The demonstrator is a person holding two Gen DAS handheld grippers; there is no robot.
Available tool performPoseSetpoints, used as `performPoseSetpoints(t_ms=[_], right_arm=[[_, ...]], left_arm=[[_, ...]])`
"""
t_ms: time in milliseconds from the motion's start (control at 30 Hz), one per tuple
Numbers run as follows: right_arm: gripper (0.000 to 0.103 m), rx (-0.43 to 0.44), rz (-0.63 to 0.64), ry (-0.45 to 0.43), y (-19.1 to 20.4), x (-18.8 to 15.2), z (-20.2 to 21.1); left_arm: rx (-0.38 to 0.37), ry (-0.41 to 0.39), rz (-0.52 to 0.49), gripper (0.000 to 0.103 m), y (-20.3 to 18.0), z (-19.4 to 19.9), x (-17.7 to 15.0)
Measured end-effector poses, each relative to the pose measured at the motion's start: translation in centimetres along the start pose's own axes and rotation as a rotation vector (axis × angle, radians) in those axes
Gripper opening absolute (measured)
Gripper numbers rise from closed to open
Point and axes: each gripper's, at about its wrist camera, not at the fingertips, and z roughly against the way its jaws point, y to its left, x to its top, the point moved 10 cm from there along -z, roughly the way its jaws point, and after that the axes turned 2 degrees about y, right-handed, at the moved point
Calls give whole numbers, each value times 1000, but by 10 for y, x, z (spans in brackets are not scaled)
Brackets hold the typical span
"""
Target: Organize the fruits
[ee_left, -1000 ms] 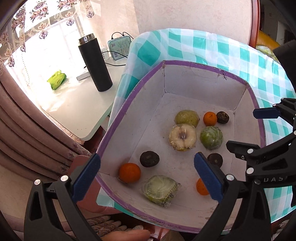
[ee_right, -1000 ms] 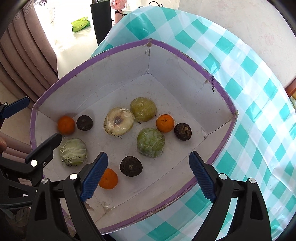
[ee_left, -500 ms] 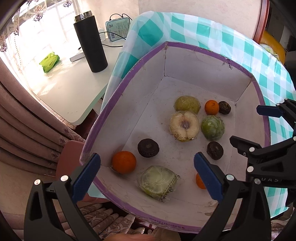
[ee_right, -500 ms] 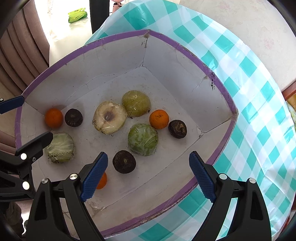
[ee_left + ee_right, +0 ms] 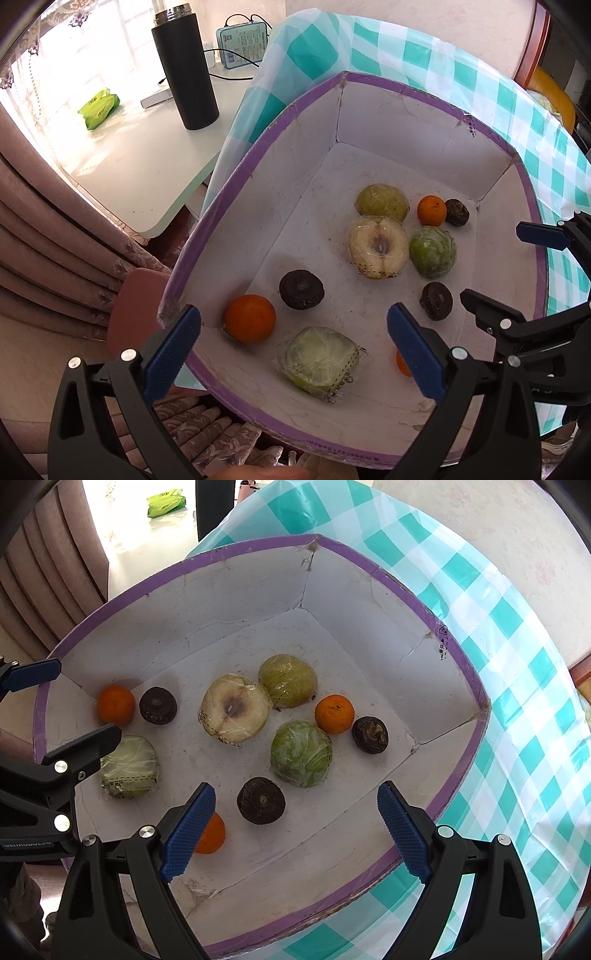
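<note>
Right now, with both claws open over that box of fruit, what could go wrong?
The wrapped cut fruit touches a wrapped green one, so a claw closing there might pinch or nudge both, and the film could slip. The oranges and dark round fruits could roll when bumped. The left claw and right claw hang close together and might collide.

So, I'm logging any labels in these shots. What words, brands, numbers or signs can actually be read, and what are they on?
Teal box behind the black flask: printed text, too small to read.
Green packet: lettering, blurred.
Box, purple-rimmed: small characters and a symbol by a dashed line, not legible.
Box front rim: tiny print, unreadable.
Left gripper body: letters seen mirrored, unreadable.
Right gripper: nothing readable.
</note>
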Motion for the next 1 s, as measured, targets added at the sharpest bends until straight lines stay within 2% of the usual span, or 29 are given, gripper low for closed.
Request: performPoseSetpoints(t_ms=[1000], right_arm=[[87,14,-6,17,2,-8,-8]], left_arm=[[18,23,-12,101,0,-10,2]])
